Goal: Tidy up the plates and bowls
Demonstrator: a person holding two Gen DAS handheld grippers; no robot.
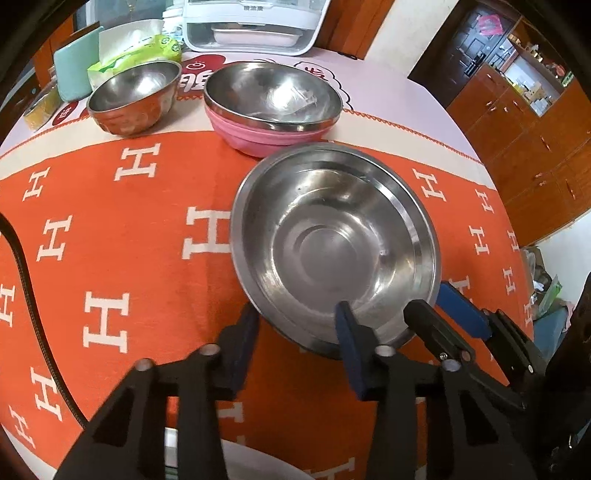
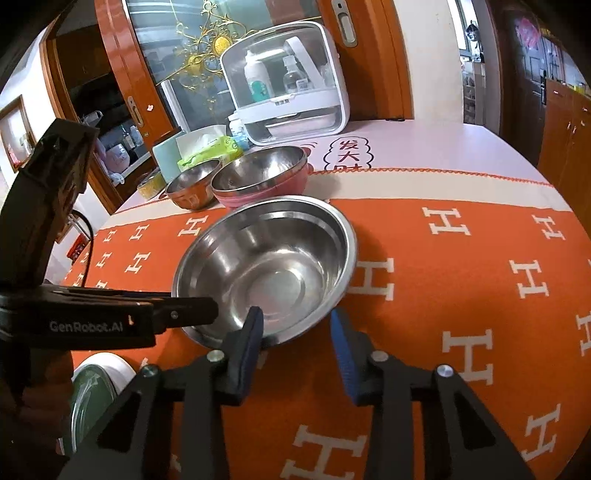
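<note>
A wide steel basin (image 1: 334,243) (image 2: 266,266) sits on the orange cloth. My left gripper (image 1: 295,336) is open, its jaws straddling the basin's near rim, one finger outside and one inside. My right gripper (image 2: 297,334) is open too, straddling the near rim from the right side; it shows in the left wrist view (image 1: 443,306). Behind stand a pink bowl (image 1: 266,136) (image 2: 266,192) with a steel bowl (image 1: 273,92) (image 2: 258,170) nested in it, and a small copper-sided steel bowl (image 1: 135,99) (image 2: 192,184) to its left.
A white dish cabinet (image 1: 255,26) (image 2: 288,81), a tissue pack (image 1: 136,55) and a mint container (image 1: 74,70) stand at the table's back. A white and green plate (image 2: 92,391) lies at the near left edge. A black cable (image 1: 26,280) runs along the left.
</note>
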